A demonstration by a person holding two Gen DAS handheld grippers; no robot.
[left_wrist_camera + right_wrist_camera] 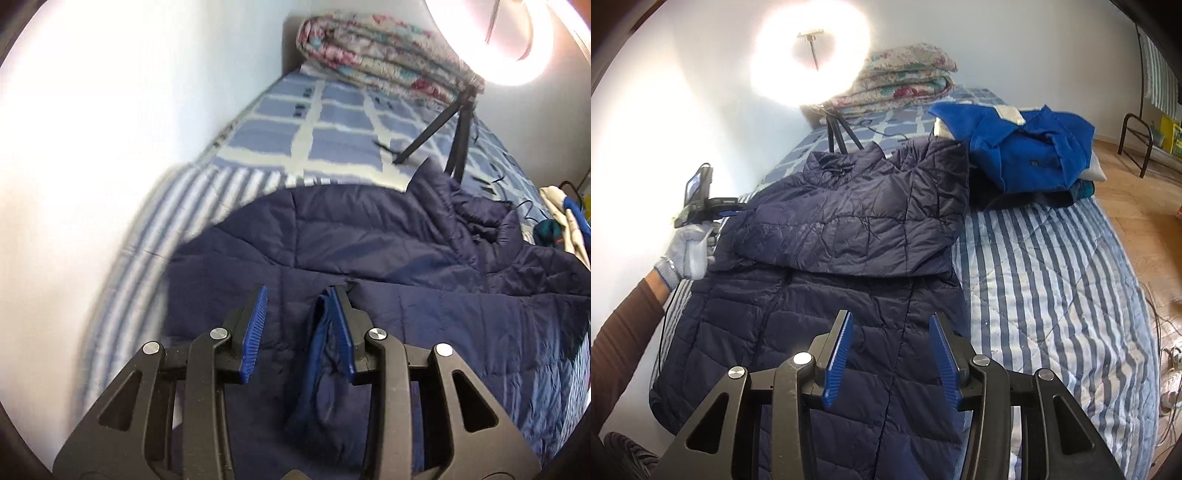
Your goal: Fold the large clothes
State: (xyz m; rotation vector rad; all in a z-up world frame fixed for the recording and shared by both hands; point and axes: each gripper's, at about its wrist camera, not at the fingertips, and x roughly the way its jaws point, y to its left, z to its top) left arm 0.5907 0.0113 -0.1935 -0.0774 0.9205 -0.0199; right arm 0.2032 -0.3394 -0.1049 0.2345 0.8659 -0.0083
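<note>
A navy quilted jacket (pixel 849 221) lies spread on the bed, one side folded across its chest. In the right wrist view my left gripper (pixel 728 212) sits at the jacket's left edge, held by a gloved hand (pixel 683 251). Seen from the left wrist, the left gripper (pixel 299 291) stands open over the jacket (pixel 369 240). A loose fold of navy fabric (pixel 321 332) rests against its right pad, and the left pad is apart from it. My right gripper (pixel 892 317) hovers open above the jacket's lower part, nothing between its fingers.
A ring light (pixel 812 55) on a tripod (pixel 838 133) stands on the bed behind the jacket. A folded floral quilt (pixel 905 77) lies at the head. A pile of blue clothes (pixel 1015 147) sits right of the jacket. The striped bedspread (pixel 1052 277) runs right; a wall bounds the left.
</note>
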